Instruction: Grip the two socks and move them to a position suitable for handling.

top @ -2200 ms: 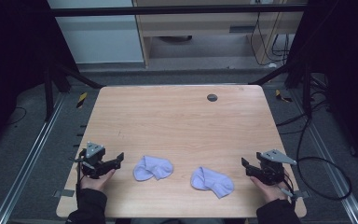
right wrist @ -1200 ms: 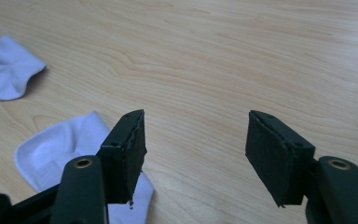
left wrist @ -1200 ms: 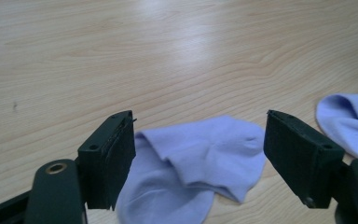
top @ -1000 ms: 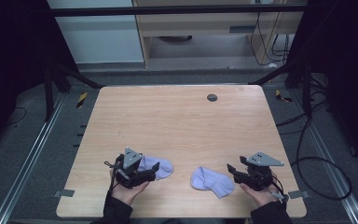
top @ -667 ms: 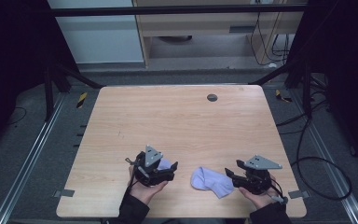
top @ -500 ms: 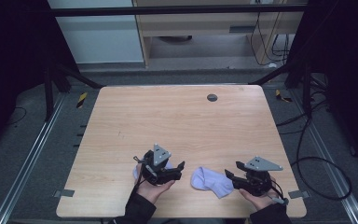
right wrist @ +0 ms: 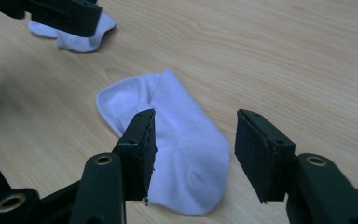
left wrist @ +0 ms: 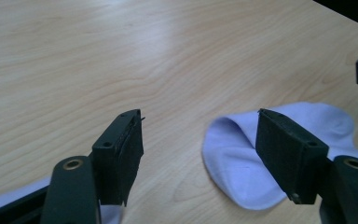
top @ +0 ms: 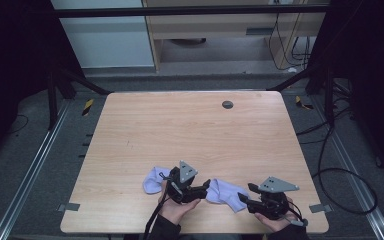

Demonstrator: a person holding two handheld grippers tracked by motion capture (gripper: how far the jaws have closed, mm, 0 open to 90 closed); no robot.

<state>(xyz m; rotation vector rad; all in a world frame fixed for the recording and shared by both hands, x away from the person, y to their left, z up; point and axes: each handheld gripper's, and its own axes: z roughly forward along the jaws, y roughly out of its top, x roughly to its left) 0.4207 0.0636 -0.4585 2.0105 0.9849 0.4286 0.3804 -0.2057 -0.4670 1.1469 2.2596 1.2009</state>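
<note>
Two pale lilac socks lie near the front edge of the wooden table (top: 190, 130). The left sock (top: 153, 180) sits behind my left gripper (top: 204, 191), which points right at the cuff of the right sock (top: 224, 191). In the left gripper view that sock (left wrist: 242, 163) lies ahead, partly behind the right jaw; my left gripper (left wrist: 198, 126) is open, its jaws just closing on nothing. My right gripper (top: 244, 192) faces left at the sock's toe end. Here the sock (right wrist: 182, 140) lies under and between my right gripper (right wrist: 196, 116), open, jaws just closing, not pressing it.
A small dark round disc (top: 227, 104) is set in the table near its far edge. Grey tape tabs (top: 68, 206) mark the front corners. Cables (top: 340, 175) trail on the floor at the right. The other sock (right wrist: 81, 32) lies under the left gripper's jaw.
My left hand has moved right, from over the left sock to the cuff of the right sock. The right hand has barely shifted. Both socks lie where they were.
</note>
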